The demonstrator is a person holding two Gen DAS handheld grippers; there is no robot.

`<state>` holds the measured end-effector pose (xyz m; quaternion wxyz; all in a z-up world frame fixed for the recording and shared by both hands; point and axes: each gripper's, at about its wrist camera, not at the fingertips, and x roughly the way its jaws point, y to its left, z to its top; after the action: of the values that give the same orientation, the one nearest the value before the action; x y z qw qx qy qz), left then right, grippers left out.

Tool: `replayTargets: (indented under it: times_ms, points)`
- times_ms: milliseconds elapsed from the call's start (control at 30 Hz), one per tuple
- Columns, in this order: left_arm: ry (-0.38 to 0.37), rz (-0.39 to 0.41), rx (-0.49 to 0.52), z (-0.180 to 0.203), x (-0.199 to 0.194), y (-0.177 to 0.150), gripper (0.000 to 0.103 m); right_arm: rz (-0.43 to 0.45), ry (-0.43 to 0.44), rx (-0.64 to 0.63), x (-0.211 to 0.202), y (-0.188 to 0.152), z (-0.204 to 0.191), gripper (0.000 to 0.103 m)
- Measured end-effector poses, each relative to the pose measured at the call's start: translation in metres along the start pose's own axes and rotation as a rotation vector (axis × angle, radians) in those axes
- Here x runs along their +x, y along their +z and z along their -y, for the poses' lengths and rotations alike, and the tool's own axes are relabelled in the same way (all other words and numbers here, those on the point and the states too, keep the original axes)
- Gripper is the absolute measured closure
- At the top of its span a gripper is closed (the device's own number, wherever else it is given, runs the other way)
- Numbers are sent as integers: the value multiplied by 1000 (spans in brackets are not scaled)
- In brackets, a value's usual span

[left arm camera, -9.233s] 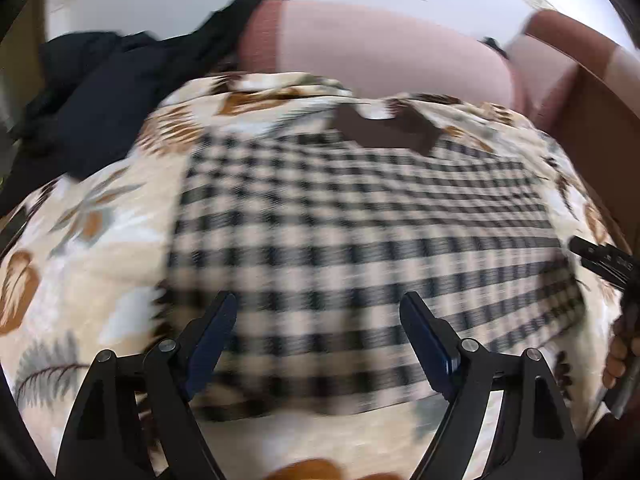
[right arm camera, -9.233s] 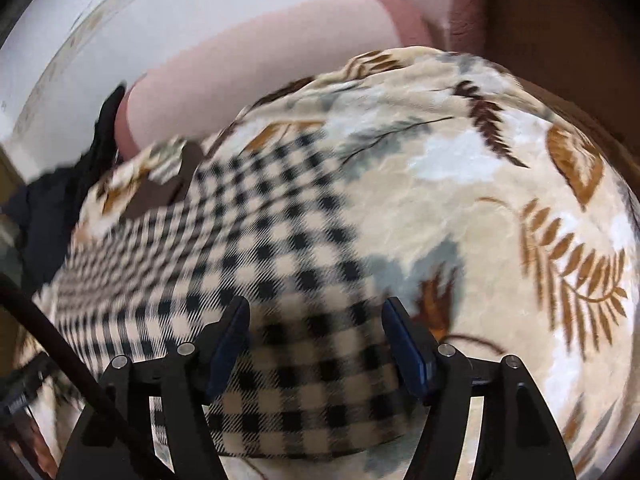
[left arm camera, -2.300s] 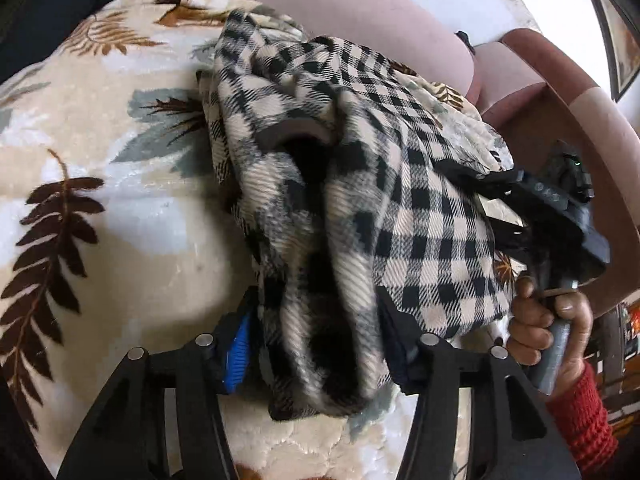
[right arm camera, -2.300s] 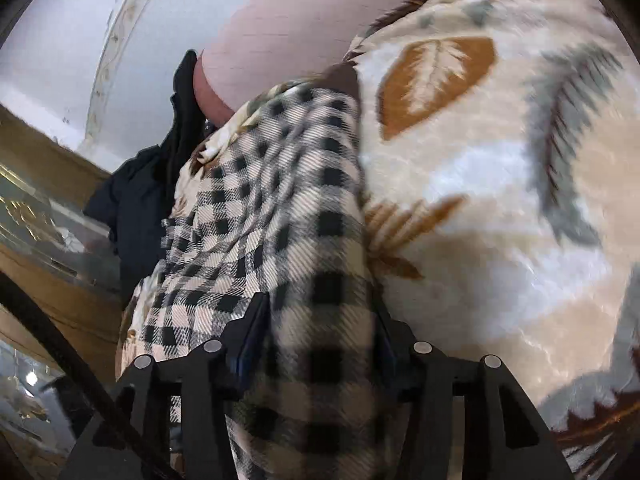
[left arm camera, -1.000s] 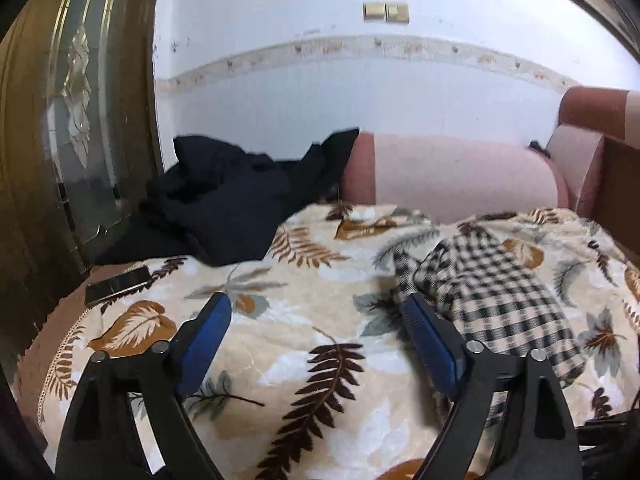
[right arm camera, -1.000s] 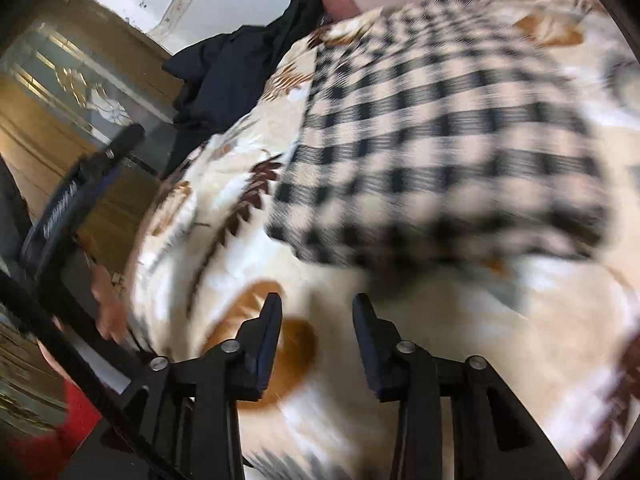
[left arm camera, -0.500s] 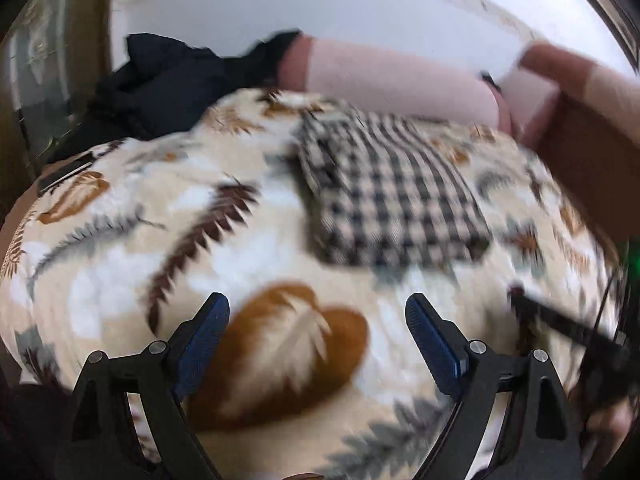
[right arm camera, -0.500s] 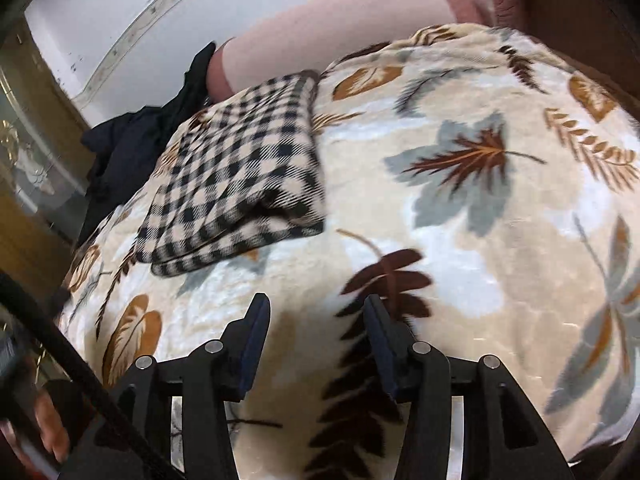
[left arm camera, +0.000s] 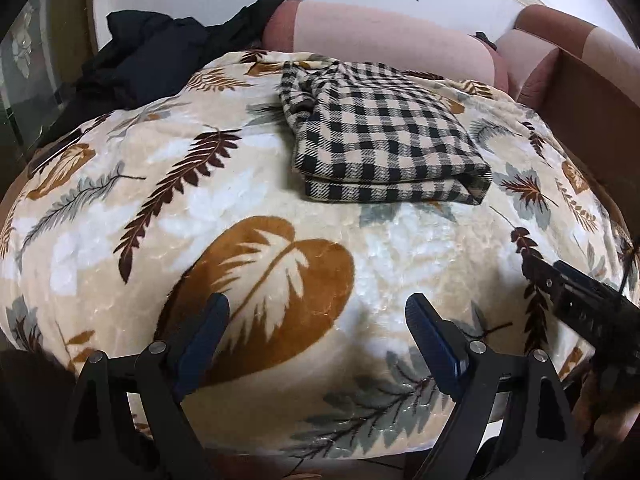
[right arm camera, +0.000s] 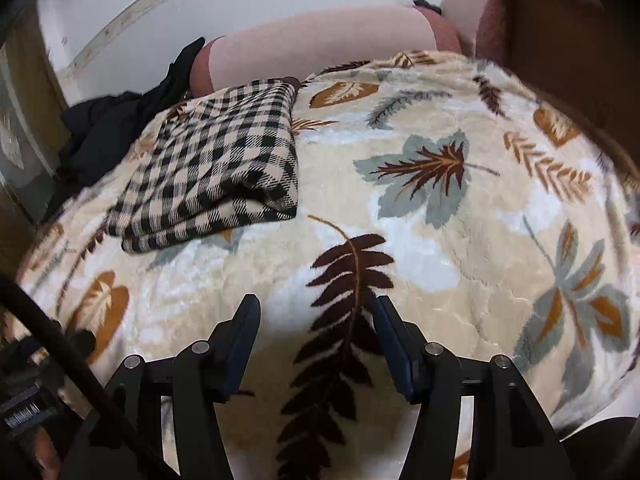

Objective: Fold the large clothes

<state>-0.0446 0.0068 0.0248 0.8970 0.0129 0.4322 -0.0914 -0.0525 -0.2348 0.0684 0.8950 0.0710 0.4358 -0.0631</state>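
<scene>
Woven checked garment (left arm camera: 380,136) folded into a rectangle on plush blanket (left arm camera: 120,184); both grippers gape empty.

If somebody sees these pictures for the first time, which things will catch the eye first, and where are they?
First comes the black and beige checked garment, folded into a compact stack and lying alone on the far part of the leaf-patterned blanket. Next, a heap of dark clothes is piled at the blanket's far left edge, against the pink cushion. Near the camera, the left tool and the right tool both hang open and empty over the blanket.
</scene>
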Motion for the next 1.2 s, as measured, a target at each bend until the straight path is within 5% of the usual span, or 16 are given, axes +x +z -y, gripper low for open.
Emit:
replayTargets:
  times_ms: [433,1200]
  points:
    - [-4,-32,0,-6,9,-4,14,2,-64,-105,0,-15,-27,34]
    - [-21,-77,24,0,16,-13,14,-13,-96,-90,-1,-18,-26,32]
